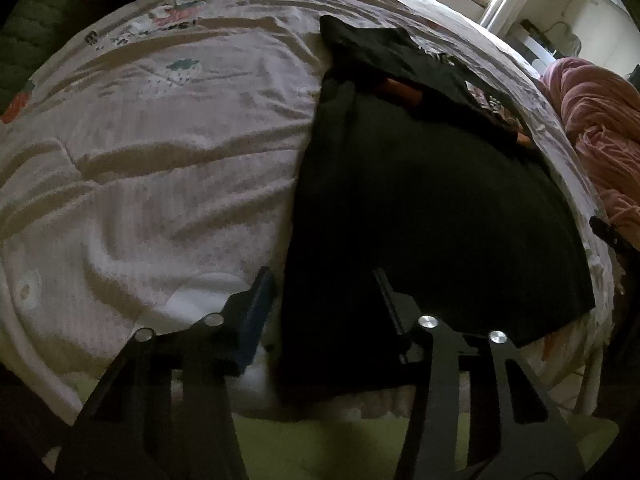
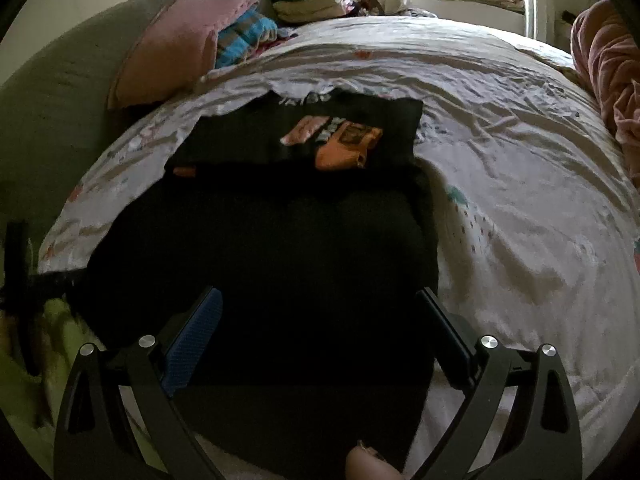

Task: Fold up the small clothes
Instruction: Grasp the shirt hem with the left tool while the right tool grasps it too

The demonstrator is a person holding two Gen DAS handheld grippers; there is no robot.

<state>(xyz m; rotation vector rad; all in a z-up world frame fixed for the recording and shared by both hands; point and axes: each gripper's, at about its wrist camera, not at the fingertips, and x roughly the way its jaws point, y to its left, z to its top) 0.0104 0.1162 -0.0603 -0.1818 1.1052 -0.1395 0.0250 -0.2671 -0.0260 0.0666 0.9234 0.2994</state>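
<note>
A black T-shirt (image 2: 280, 240) lies spread on a bed covered by a pale printed quilt (image 1: 160, 152), its near hem at the edge of the bed. The far part of the shirt is folded over so that an orange and pink print (image 2: 336, 140) faces up.

The left tool (image 1: 324, 292) points down at the near left corner of the shirt. Its jaws stand apart, with the shirt's left edge between the blue pad (image 1: 256, 312) and the other finger; the pads do not press the cloth.

The right tool (image 2: 320, 320) hangs over the near hem, its jaws wide apart with dark cloth beneath them and nothing clamped. A fingertip (image 2: 368, 464) shows at the bottom edge of the right wrist view.

A pink pillow (image 2: 168, 48) and piled clothes (image 2: 316, 0) sit at the far side of the bed.
</note>
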